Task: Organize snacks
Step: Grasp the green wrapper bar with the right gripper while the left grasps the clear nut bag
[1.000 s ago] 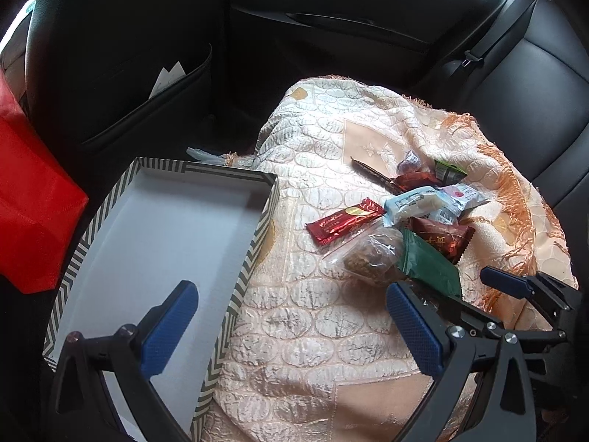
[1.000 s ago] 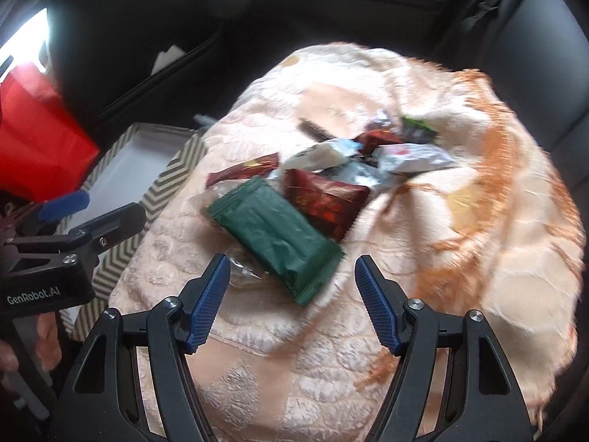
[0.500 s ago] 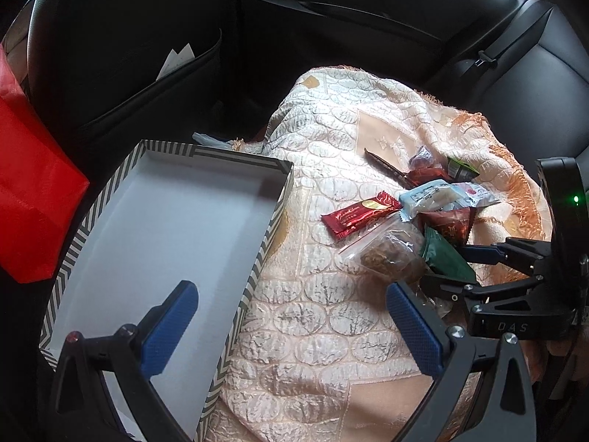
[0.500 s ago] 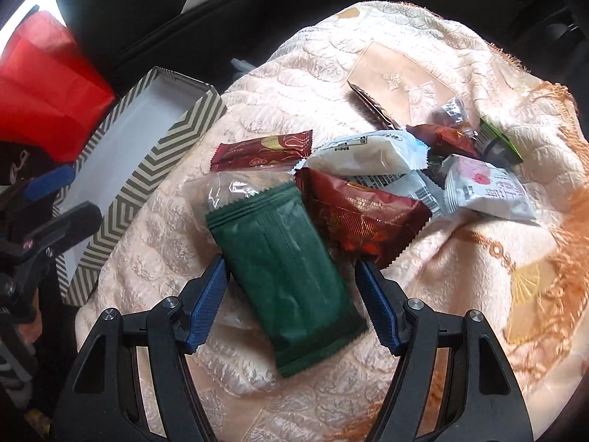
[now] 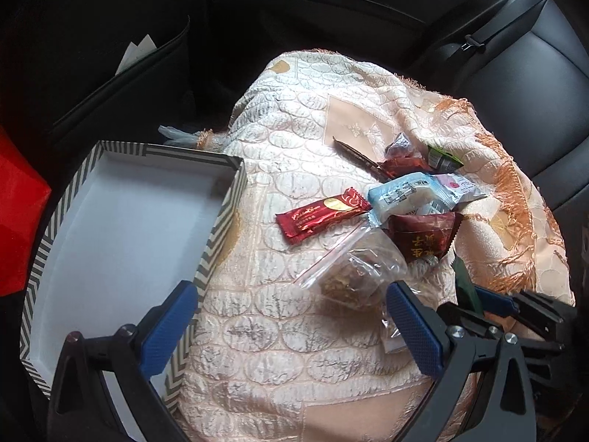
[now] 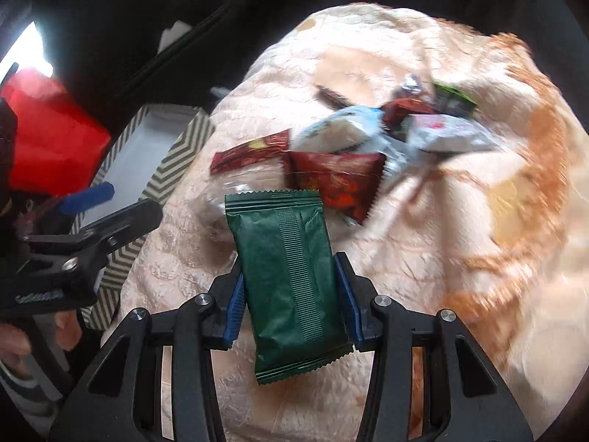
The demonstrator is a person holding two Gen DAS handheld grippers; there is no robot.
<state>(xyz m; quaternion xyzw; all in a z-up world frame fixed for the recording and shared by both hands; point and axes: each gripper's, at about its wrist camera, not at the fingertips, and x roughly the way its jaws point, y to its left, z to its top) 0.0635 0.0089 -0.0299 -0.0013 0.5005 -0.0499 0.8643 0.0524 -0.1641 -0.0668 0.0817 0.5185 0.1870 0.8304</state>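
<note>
The right gripper [image 6: 289, 300] is closing its jaws on a green snack packet [image 6: 285, 276], and the blue pads press against both long edges of the packet, which stands between them with its crimped top end pointing away toward the pile. In the left wrist view only a dark green sliver of that packet [image 5: 464, 283] shows above the right gripper [image 5: 489, 304] at the lower right.

The left gripper [image 5: 291, 326] hangs with its fingers wide apart and nothing between them; one pad sits over the edge of the box [image 5: 217, 228], the other just beside a clear zip bag [image 5: 355, 270] of brown bits.

The box has a grey and white zigzag wall and a plain white floor, and it lies at the left edge of a cream quilted cloth [image 5: 279, 316] with orange fringe, spread over a dark car seat.

The other snacks lie in a loose heap on the cloth: a long red bar [image 5: 322, 213], a pale blue and white packet [image 5: 401, 195] overlapping it, a dark red packet [image 5: 423, 237] with gold print below that, a white packet [image 5: 458, 186] with a red spot, and a small green one [image 5: 441, 156] farthest back.

A red bag [image 6: 51, 136] sits at the far left, beyond the box [image 6: 173, 154]
</note>
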